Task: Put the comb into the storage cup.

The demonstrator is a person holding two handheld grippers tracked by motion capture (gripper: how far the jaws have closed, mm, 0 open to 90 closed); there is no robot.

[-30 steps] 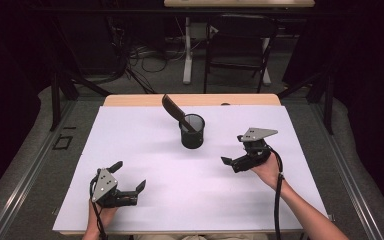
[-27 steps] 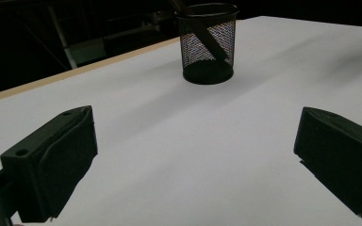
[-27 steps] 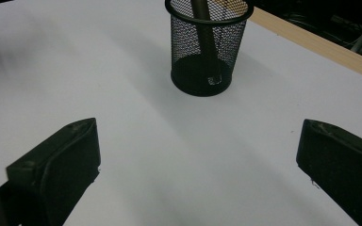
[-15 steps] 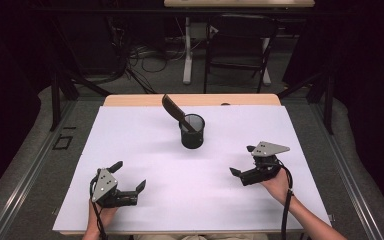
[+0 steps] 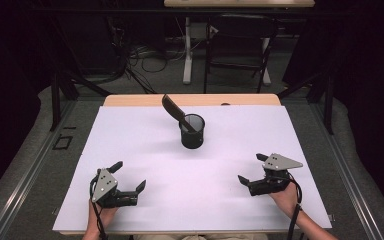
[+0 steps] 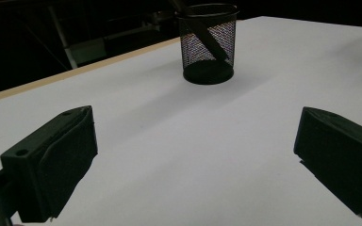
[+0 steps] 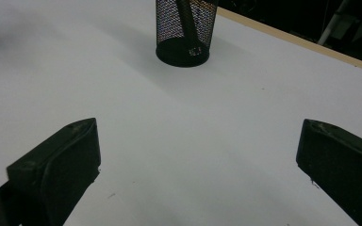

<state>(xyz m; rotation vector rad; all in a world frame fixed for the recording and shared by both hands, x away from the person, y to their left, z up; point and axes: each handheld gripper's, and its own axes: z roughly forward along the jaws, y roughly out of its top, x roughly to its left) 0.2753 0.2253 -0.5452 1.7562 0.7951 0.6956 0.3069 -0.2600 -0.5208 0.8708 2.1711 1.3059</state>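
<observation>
A black mesh cup [image 5: 192, 131] stands upright on the far middle of the white table top [image 5: 130, 140]. A dark flat tool [image 5: 172, 106] leans out of it toward the far left. My left gripper [image 5: 128, 175] rests near the front left, open with nothing between its jaws, well short of the cup. At the front right, my right gripper [image 5: 251, 168] is also open and holds nothing. The left gripper view has the cup [image 6: 208, 47] far ahead of the open gripper [image 6: 193, 155]. The right gripper view has the cup [image 7: 185, 33] beyond its open gripper [image 7: 198, 160].
A strip of bare wood [image 5: 130, 100] runs along the table's far edge. Beyond it, in the dark, are a chair [image 5: 237, 45], a white table leg [image 5: 186, 50] and loose cables [image 5: 140, 55] on the floor. Wide bare white surface lies between the grippers and the cup.
My right gripper has drawn back from near the cup toward the front right of the table, staying open. The left gripper, cup and tool have not moved.
</observation>
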